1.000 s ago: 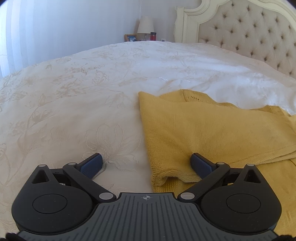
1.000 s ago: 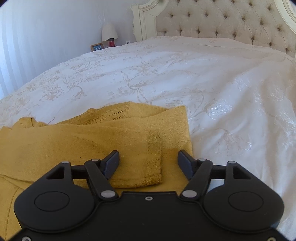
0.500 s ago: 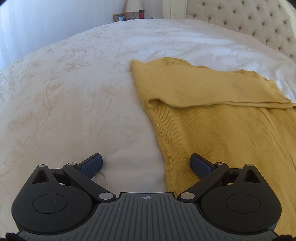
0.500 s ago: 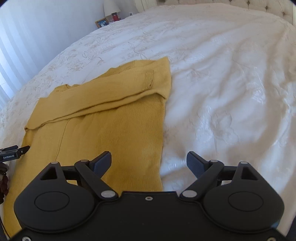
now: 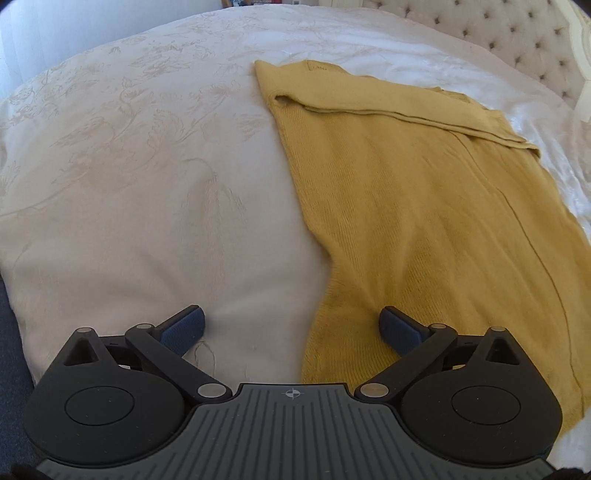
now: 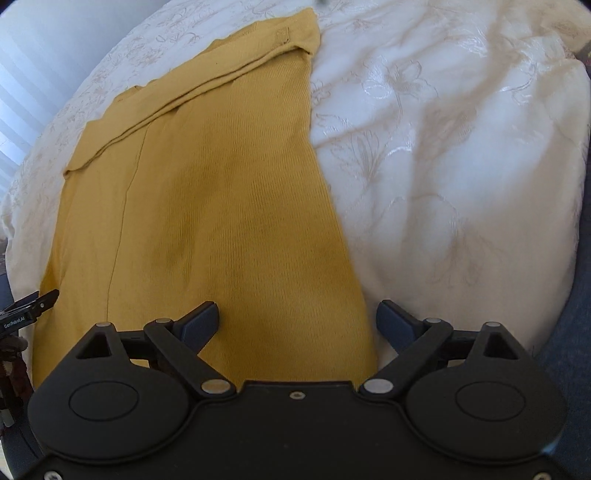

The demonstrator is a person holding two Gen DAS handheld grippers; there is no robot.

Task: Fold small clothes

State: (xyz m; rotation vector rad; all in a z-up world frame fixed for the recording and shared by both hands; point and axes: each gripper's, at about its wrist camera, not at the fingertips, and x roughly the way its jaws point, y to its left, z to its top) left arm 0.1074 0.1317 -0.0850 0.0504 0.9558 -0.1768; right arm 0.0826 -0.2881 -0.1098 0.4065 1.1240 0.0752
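Observation:
A mustard-yellow knit sweater (image 5: 424, 192) lies flat on the white bedspread (image 5: 147, 166), its sleeves folded across the far end. It also shows in the right wrist view (image 6: 221, 177). My left gripper (image 5: 291, 328) is open and empty over the sweater's near left corner; its right finger is above the knit, its left finger above the bedspread. My right gripper (image 6: 297, 319) is open and empty over the sweater's near right corner, straddling its right edge. The left gripper's tip (image 6: 29, 306) shows at the left edge of the right wrist view.
A tufted cream headboard (image 5: 517, 33) stands at the far right. The bed's near edge drops to dark blue floor at the left (image 5: 11, 350) and at the right in the right wrist view (image 6: 569, 295).
Both grippers have pulled back from the sweater's folded-sleeve end to its near hem, staying open. The sleeves now lie far from them.

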